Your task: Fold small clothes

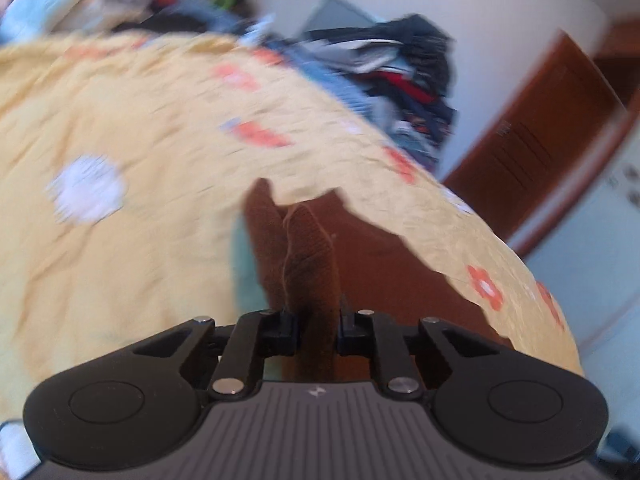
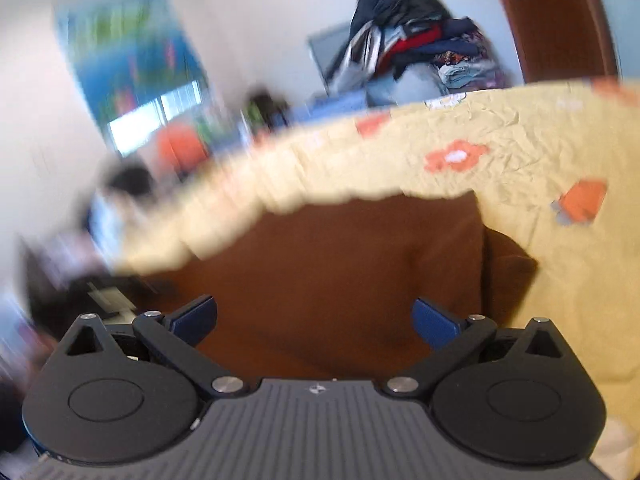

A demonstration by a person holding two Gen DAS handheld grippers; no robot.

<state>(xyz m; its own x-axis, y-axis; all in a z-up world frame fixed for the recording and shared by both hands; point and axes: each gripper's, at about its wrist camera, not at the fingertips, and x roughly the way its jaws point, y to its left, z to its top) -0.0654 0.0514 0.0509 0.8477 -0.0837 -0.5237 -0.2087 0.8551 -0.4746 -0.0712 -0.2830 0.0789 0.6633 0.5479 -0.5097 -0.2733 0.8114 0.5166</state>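
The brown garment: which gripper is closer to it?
Left. The left gripper is shut on a fold of the brown garment; the right gripper stands open just short of it.

no words, numbers or labels can be read in either view. the only mark is a small pale emblem, shaped like two facing angular pieces, on the ribbed grey body of the left gripper, near its far edge. the same emblem stands on the ribbed grey body of the right gripper. the colourful poster on the far left wall is too blurred to show any lettering.
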